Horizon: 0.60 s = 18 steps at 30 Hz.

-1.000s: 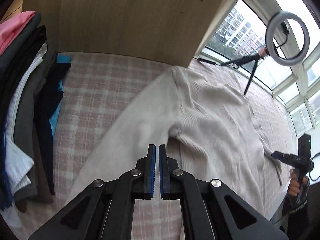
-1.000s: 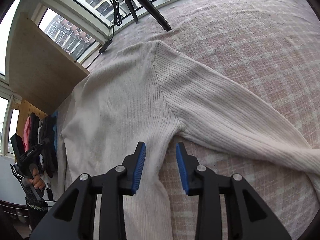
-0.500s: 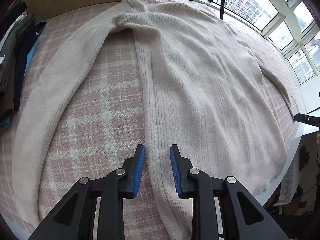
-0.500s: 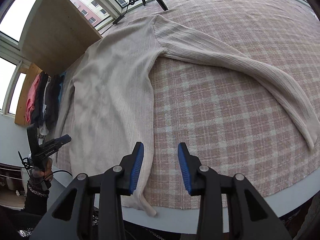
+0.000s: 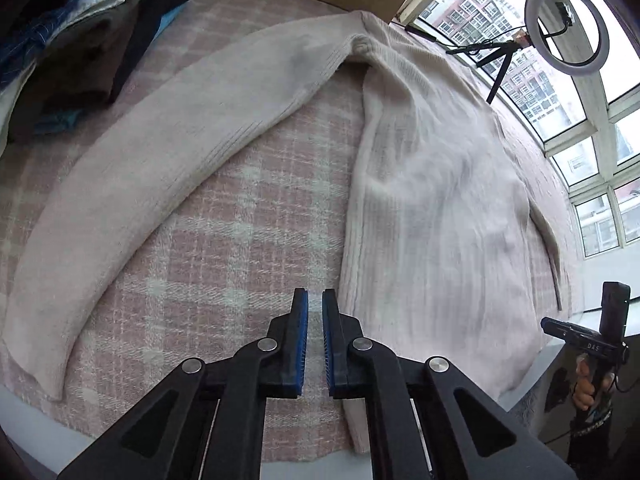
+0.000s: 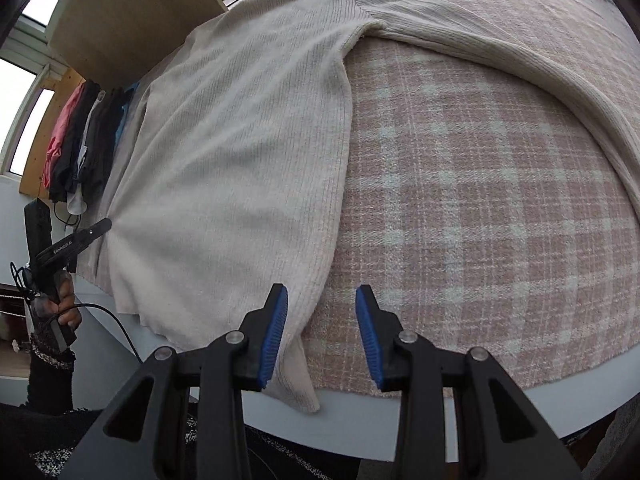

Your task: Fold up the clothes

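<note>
A cream ribbed sweater (image 5: 432,200) lies flat on a pink plaid cloth (image 5: 248,240), both sleeves spread outward. My left gripper (image 5: 315,300) is nearly shut and empty, above the cloth just left of the sweater's side edge near the hem. In the right wrist view the sweater (image 6: 240,152) fills the left half. My right gripper (image 6: 321,300) is open and empty, low over the sweater's right hem corner, with the right sleeve (image 6: 520,68) stretching away at the upper right.
A stack of folded clothes (image 5: 80,40) sits at the far left of the surface, also in the right wrist view (image 6: 80,136). A ring light on a tripod (image 5: 560,28) stands by the windows. The table's front edge (image 6: 400,404) is close under both grippers.
My left gripper has narrowed to nearly shut and shifted left off the sweater's edge. My right gripper has dropped closer to the hem corner and stays open.
</note>
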Available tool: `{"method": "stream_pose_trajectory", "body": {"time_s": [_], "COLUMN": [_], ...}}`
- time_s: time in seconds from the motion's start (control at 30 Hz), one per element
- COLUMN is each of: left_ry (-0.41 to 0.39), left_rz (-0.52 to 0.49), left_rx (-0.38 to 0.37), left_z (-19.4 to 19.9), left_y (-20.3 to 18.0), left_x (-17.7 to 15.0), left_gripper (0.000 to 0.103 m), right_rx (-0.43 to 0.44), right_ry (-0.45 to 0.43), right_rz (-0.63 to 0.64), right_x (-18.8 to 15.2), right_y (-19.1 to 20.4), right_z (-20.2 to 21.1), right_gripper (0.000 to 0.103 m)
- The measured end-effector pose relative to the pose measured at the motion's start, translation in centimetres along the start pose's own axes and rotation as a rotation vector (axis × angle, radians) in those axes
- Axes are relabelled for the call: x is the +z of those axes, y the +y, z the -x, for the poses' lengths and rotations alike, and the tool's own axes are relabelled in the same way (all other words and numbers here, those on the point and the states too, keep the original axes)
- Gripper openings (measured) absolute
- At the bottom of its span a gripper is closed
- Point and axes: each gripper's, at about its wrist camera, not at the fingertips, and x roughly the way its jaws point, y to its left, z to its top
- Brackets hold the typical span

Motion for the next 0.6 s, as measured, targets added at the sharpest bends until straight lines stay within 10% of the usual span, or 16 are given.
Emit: {"method": "stream_pose_trajectory", "body": {"time_s": [0.33, 0.53, 0.6], "left_ry": [0.08, 0.129, 0.111], "left_rz": [-0.18, -0.2, -0.243], "left_rx": [-0.03, 0.012, 0.053], "left_z": [1.7, -0.7, -1.0], "left_y": [-3.0, -4.4, -5.1], "left_x": [-5.1, -6.9, -7.0], "left_gripper": [0.037, 0.031, 0.007], "right_rx": [-0.035, -0.018, -0.019], "right_ry": [0.057, 0.059, 0.055], "right_rz": [0.071, 0.045, 0.041], "right_x": [-4.7, -6.6, -6.6], "right_y": [0.8, 0.1, 0.1], "right_z": [-1.6, -2.0, -2.0], "right_gripper": [0.035, 0.035, 0.035]}}
